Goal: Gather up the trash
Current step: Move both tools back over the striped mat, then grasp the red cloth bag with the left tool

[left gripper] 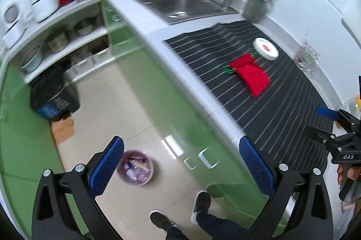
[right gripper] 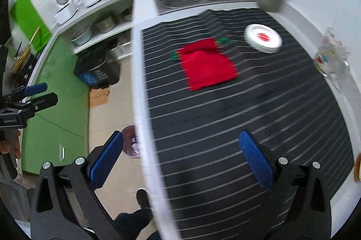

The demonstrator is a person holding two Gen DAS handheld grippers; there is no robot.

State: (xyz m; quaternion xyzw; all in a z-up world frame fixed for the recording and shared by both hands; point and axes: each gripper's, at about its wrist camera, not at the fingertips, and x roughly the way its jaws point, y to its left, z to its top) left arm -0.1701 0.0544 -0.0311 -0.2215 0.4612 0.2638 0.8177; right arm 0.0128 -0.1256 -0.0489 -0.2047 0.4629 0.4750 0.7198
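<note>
A small pink bin (left gripper: 136, 170) with scraps of trash inside stands on the tiled floor beside the green cabinets; it also peeks out below the counter edge as the pink bin (right gripper: 130, 147). My left gripper (left gripper: 180, 163) hangs open and empty above the floor, just right of the bin. Over the striped black mat (right gripper: 259, 109) my right gripper (right gripper: 180, 158) is open and empty too. On the mat lie a red cloth (right gripper: 207, 67), a white lid with a red label (right gripper: 262, 38) and a crumpled clear plastic wrapper (right gripper: 331, 59).
A steel sink (left gripper: 180, 1) and a grey canister (left gripper: 258, 5) sit beyond the mat. Open shelves with pots (left gripper: 67, 37) and a black bag (left gripper: 54, 95) stand across the floor. A person's shoes (left gripper: 200, 204) are near the cabinets.
</note>
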